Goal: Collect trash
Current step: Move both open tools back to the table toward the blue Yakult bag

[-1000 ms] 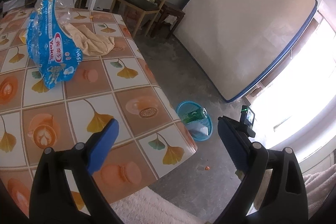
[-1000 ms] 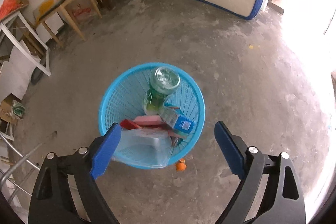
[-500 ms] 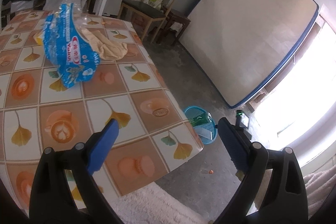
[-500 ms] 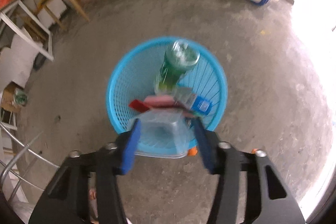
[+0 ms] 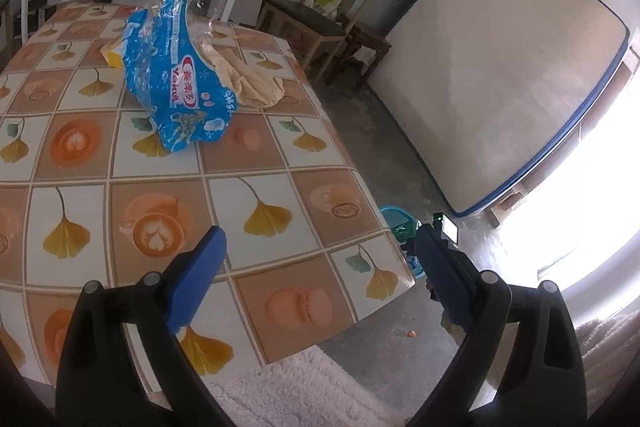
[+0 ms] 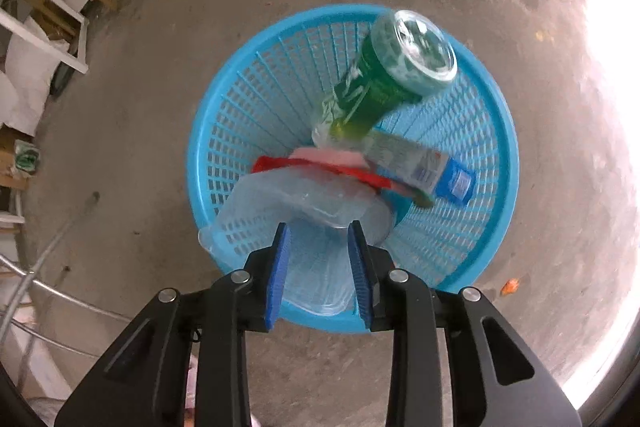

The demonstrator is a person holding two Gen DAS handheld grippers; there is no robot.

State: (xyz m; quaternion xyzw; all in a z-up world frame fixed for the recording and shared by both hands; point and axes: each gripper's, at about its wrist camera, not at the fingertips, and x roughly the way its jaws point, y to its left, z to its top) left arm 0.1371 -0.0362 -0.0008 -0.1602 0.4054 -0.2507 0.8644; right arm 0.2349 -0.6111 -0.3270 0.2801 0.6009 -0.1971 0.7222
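On the concrete floor stands a blue mesh basket (image 6: pixel 208 131) holding a green bottle (image 6: pixel 384 83), a blue-and-white carton (image 6: pixel 424 167), a red wrapper (image 6: pixel 280 163) and a clear plastic container (image 6: pixel 304 195) that leans over its near rim. My right gripper (image 6: pixel 316 231) points down at that rim. Its jaws are closing, and the pads press the container's sides. My left gripper (image 5: pixel 320 239) hangs open and empty above the patterned table (image 5: pixel 280 195). Further back on the table lie a blue Yakult bag (image 5: pixel 176 87) and a beige cloth (image 5: pixel 252 83).
The basket (image 5: pixel 390 215) peeks out past the table's right corner. A mattress (image 5: pixel 500 87) leans on the wall, with a wooden chair (image 5: pixel 316 23) and a fridge beside it. A white fluffy rug (image 5: pixel 300 387) lies below the table's near edge. An orange scrap (image 6: pixel 510 285) lies by the basket.
My right gripper came down onto the basket's near rim and its jaws went from wide to narrow around the clear container. The left gripper drifted across the table, staying open.
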